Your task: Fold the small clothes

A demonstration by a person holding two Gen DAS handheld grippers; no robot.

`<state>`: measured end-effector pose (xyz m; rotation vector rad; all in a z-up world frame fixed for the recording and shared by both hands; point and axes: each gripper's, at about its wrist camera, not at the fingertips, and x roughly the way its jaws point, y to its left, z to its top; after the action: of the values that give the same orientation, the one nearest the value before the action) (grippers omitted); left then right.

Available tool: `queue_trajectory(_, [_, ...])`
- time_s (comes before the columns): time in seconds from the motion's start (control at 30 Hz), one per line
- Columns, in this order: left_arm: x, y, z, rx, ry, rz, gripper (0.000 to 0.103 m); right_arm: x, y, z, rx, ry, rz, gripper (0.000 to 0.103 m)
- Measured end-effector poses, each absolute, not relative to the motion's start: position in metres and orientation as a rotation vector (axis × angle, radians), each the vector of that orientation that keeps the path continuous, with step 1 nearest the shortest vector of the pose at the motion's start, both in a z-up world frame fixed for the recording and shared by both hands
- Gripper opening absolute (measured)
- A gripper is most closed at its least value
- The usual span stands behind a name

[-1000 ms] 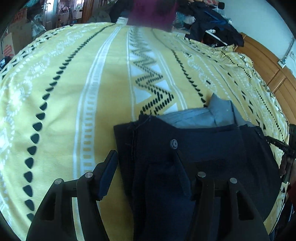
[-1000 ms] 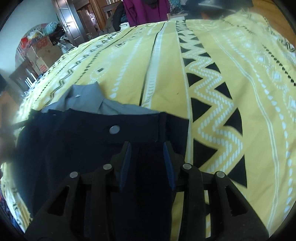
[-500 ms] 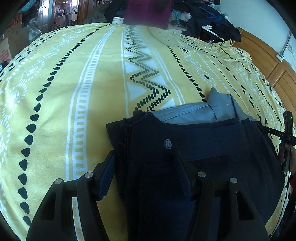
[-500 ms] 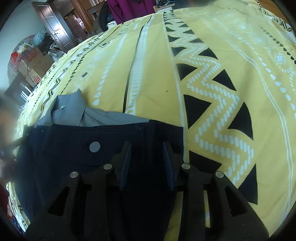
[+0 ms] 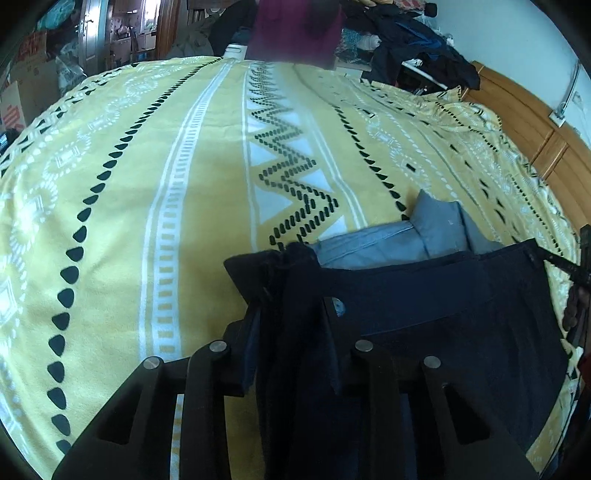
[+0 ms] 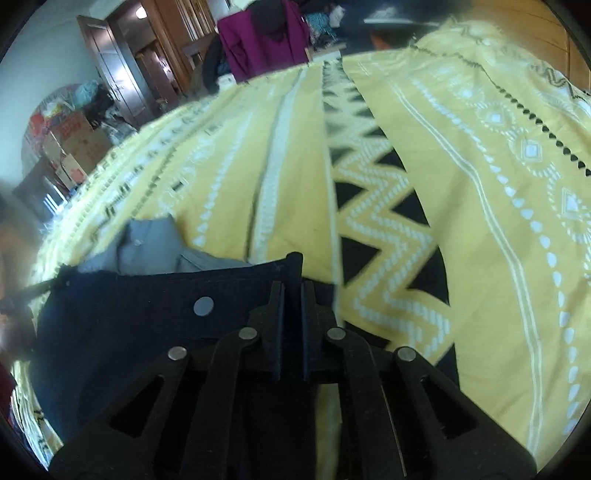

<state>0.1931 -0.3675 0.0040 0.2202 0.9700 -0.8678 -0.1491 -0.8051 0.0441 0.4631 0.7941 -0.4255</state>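
A dark navy garment [image 5: 424, 295] with a metal button [image 5: 338, 304] lies on the yellow patterned bedspread [image 5: 147, 184], over a folded grey garment [image 5: 436, 225]. My left gripper [image 5: 291, 332] is shut on the navy garment's left corner, and the cloth is bunched and lifted between the fingers. In the right wrist view the same navy garment [image 6: 129, 314] shows its button [image 6: 204, 306], with the grey garment [image 6: 147, 243] behind it. My right gripper [image 6: 291, 295] is shut on the opposite corner, its blue pads nearly together.
The bedspread [image 6: 480, 184] stretches far ahead of both grippers. A wooden headboard [image 5: 535, 129] runs along the right. A magenta garment [image 5: 295, 29] and a pile of dark clothes [image 5: 417, 48] lie beyond the bed. Cardboard boxes [image 6: 74, 140] stand by a wooden door [image 6: 122, 66].
Both grippers were open over the navy garment and have now shut on its two corners. The left corner has risen and bunched up.
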Motion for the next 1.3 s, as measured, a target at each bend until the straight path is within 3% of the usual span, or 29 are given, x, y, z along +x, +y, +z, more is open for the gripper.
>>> queue_trajectory(0.03, [0.196, -0.368, 0.0, 0.219, 0.983, -0.865, 0.039, -0.148, -0.805, 0.038, 0.453, 0.811, -0.435, 0.004])
queue_trajectory(0.07, [0.201, -0.37, -0.009, 0.23, 1.007, -0.847, 0.054, -0.147, -0.804, 0.032, 0.455, 0.827, -0.44, 0.003])
queue_trajectory(0.2, [0.211, -0.363, -0.012, 0.199, 1.008, -0.817, 0.058, -0.142, -0.809, 0.007, 0.49, 0.874, -0.429, 0.002])
queue_trajectory(0.23, [0.208, -0.361, -0.006, 0.208, 0.984, -0.8, 0.059, -0.144, -0.807, 0.014, 0.481, 0.862, -0.442, 0.006])
queue_trajectory(0.47, [0.12, -0.331, 0.06, 0.261, 0.787, -0.836, 0.057, -0.193, -0.743, 0.076, 0.447, 0.706, -0.449, 0.017])
queue_trajectory(0.73, [-0.034, -0.353, 0.035, 0.22, 0.884, -1.181, 0.057, -0.188, -0.553, 0.039, 0.352, 0.794, -0.176, 0.019])
queue_trajectory(0.83, [-0.066, -0.373, 0.018, 0.298, 0.898, -1.228, 0.057, -0.165, -0.533, 0.014, 0.334, 0.85, -0.135, 0.017])
queue_trajectory(0.9, [-0.053, -0.37, 0.003, 0.266, 0.96, -1.177, 0.057, -0.164, -0.551, 0.004, 0.408, 0.87, -0.118, 0.012])
queue_trajectory(0.93, [-0.045, -0.363, -0.001, 0.215, 0.993, -1.163, 0.049, -0.167, -0.563, 0.003, 0.44, 0.872, -0.119, 0.009])
queue_trajectory(1.0, [-0.019, -0.335, -0.004, 0.097, 1.035, -1.11, 0.042, -0.177, -0.579, 0.007, 0.417, 0.873, -0.162, 0.009])
queue_trajectory(1.23, [0.044, -0.209, 0.01, -0.107, 1.017, -0.806, 0.04, -0.228, -0.61, 0.014, 0.414, 0.882, -0.312, 0.016])
queue_trajectory(1.3, [0.042, -0.181, 0.018, -0.115, 0.999, -0.677, 0.057, -0.237, -0.606, 0.016, 0.441, 0.857, -0.322, 0.027])
